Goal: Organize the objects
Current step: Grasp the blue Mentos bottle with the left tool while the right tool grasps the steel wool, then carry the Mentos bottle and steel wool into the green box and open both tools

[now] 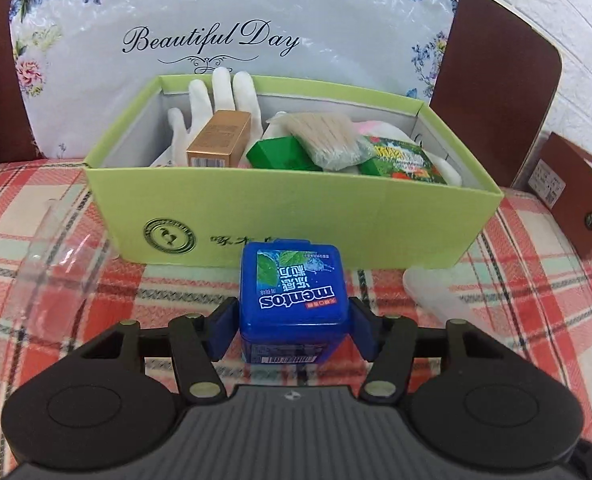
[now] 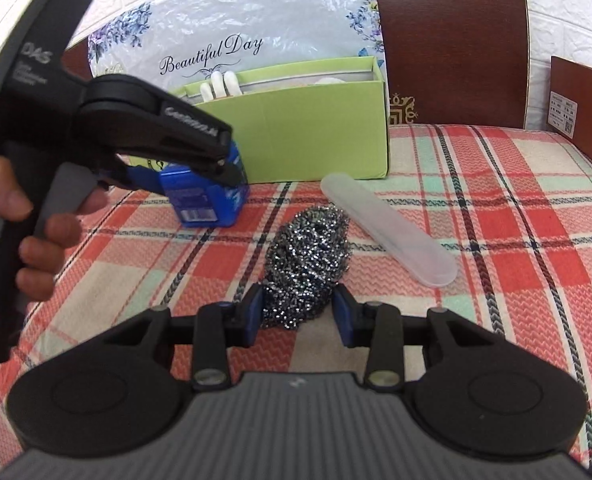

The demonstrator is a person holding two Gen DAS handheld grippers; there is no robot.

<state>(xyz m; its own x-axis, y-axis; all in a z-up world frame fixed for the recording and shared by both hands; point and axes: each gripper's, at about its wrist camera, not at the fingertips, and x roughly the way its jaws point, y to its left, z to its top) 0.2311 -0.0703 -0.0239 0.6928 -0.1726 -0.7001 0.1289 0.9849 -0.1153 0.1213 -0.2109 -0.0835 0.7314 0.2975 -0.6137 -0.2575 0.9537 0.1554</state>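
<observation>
The green box [image 1: 296, 208] stands on the plaid-covered desk [image 1: 36, 200], already part filled, and the step in hand looks like loading it. The left gripper [image 1: 294, 320] has its jaws clamped on the blue mint tin [image 1: 294, 288], which next needs lifting over the near wall. The right gripper [image 2: 297, 314] has wide jaws flanking the steel scourer [image 2: 307, 256], not yet pinching.
</observation>
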